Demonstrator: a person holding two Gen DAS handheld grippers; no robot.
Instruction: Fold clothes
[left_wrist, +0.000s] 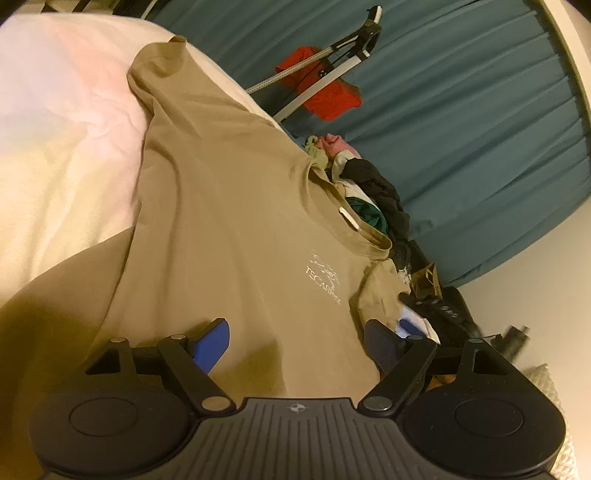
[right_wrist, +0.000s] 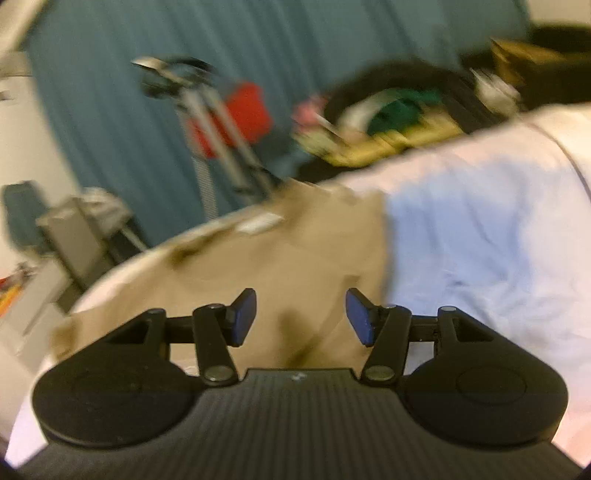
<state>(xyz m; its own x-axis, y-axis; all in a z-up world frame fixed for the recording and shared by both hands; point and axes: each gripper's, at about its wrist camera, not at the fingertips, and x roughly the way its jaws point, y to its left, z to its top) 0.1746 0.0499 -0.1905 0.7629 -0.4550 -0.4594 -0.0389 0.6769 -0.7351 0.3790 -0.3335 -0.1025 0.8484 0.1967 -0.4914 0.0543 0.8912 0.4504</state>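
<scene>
A tan T-shirt (left_wrist: 229, 206) with a small white chest print lies spread on a white bed sheet (left_wrist: 62, 122), collar toward the bed's right edge. My left gripper (left_wrist: 295, 343) is open and empty, its blue pads just above the shirt's body. In the blurred right wrist view the same tan shirt (right_wrist: 295, 251) lies on the sheet (right_wrist: 491, 236). My right gripper (right_wrist: 301, 317) is open and empty over the shirt.
A heap of mixed clothes (left_wrist: 373, 199) lies beyond the bed edge by the collar. A stand with a red cloth (left_wrist: 325, 88) rises before a teal curtain (left_wrist: 461, 110). A grey box (right_wrist: 70, 236) stands at the left in the right wrist view.
</scene>
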